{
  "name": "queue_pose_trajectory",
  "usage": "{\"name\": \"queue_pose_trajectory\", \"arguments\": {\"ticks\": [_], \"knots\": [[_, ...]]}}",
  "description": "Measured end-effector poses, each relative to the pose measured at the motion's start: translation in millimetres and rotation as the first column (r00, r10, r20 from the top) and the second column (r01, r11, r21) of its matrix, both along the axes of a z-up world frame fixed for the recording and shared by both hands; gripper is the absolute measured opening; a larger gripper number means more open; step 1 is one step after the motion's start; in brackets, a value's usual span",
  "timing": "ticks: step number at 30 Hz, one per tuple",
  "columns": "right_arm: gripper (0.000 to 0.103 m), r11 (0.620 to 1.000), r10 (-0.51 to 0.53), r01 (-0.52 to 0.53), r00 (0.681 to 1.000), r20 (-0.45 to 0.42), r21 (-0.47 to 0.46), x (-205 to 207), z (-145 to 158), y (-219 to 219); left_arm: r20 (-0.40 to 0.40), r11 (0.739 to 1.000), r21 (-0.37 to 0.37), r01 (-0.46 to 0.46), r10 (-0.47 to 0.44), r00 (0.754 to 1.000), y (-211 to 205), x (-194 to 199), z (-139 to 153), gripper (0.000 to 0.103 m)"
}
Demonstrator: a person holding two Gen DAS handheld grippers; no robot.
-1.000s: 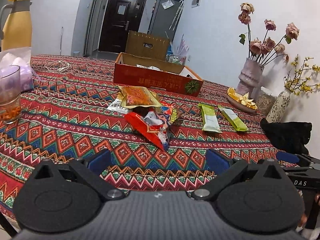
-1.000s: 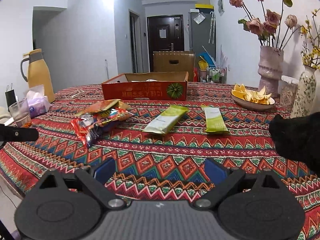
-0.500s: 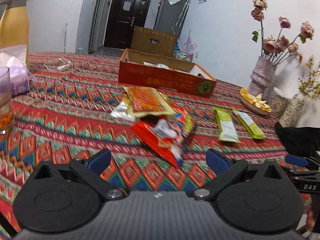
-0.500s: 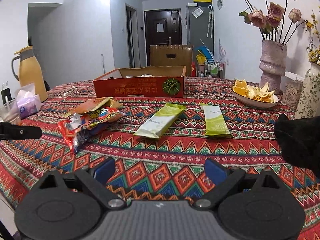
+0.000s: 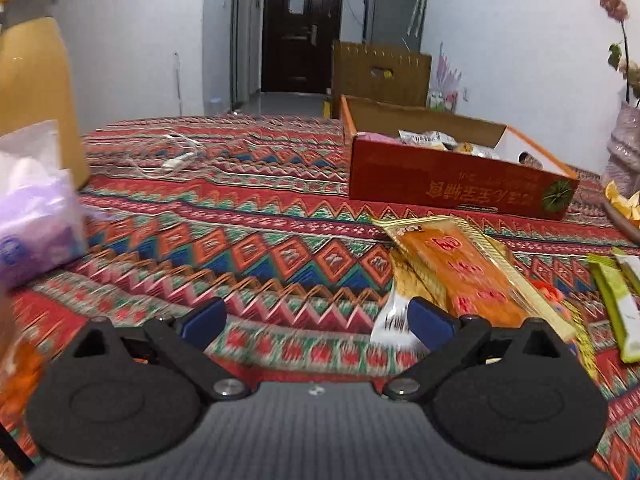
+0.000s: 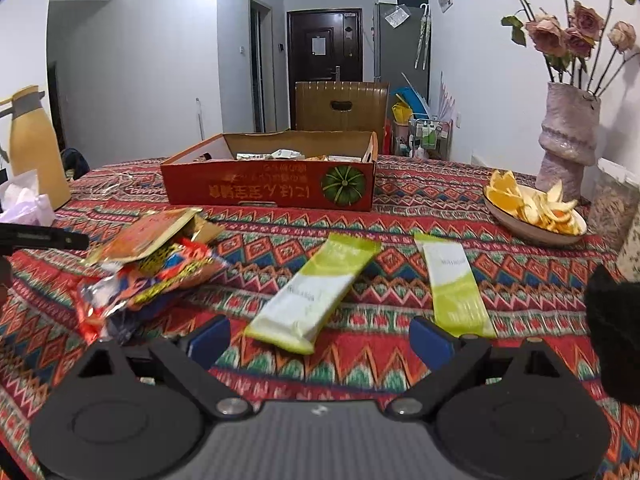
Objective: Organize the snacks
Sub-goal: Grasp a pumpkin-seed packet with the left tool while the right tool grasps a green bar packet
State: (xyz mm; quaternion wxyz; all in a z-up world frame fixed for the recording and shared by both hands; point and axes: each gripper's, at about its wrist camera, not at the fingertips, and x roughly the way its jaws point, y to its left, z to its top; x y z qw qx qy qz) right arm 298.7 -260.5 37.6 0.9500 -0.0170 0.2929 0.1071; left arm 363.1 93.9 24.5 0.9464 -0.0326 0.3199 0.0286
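Nearest the left gripper (image 5: pixel 316 316), whose jaws stand wide with nothing between them, lies a white wrapper (image 5: pixel 390 318) just off its right finger, partly under an orange packet (image 5: pixel 460 276). To do this step well, I judge it should shift right until the packet sits squarely between the fingers, then close on one flat edge (the foil looks slippery).

The right gripper (image 6: pixel 318 338) is also wide and empty, with a green bar (image 6: pixel 316 292) just ahead between its fingers and a second green bar (image 6: pixel 454 284) beside it. A heap of red packets (image 6: pixel 148 276) lies to the left.

Farther back, the cardboard box (image 6: pixel 272 190) already holds some snacks on the patterned tablecloth (image 6: pixel 400 200).
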Motion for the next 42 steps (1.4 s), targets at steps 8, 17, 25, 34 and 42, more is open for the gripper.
{"name": "queue_pose_trajectory", "arguments": {"ticks": [8,17,25,34,42], "knots": [[0.096,1.000,0.009,-0.010,1.000,-0.020,-0.028,53.5,-7.3,12.5,-0.013,0.989,0.012,0.151,-0.150,0.989,-35.9,41.7,-13.2,0.099],[0.092,1.000,0.019,-0.019,0.996,-0.092,0.006,110.1,-27.6,21.1,-0.016,0.983,0.024,0.182,-0.182,0.983,-54.1,60.1,-27.5,0.076],[0.050,0.999,0.038,-0.039,0.993,-0.114,-0.014,111.7,-34.8,26.7,-0.016,0.974,0.079,0.213,-0.212,0.977,-48.3,43.3,-23.3,0.044],[0.038,0.997,0.001,0.007,0.996,-0.092,0.081,59.4,-24.1,-3.5,-0.012,0.993,-0.047,0.104,-0.105,0.994,-31.9,-39.9,-13.2,0.043],[0.038,0.995,0.033,-0.029,0.999,-0.038,0.099,-5.1,-3.9,-6.1,0.072,0.994,-0.086,0.065,-0.058,0.996,-29.3,-106.3,21.7,0.043]]}}
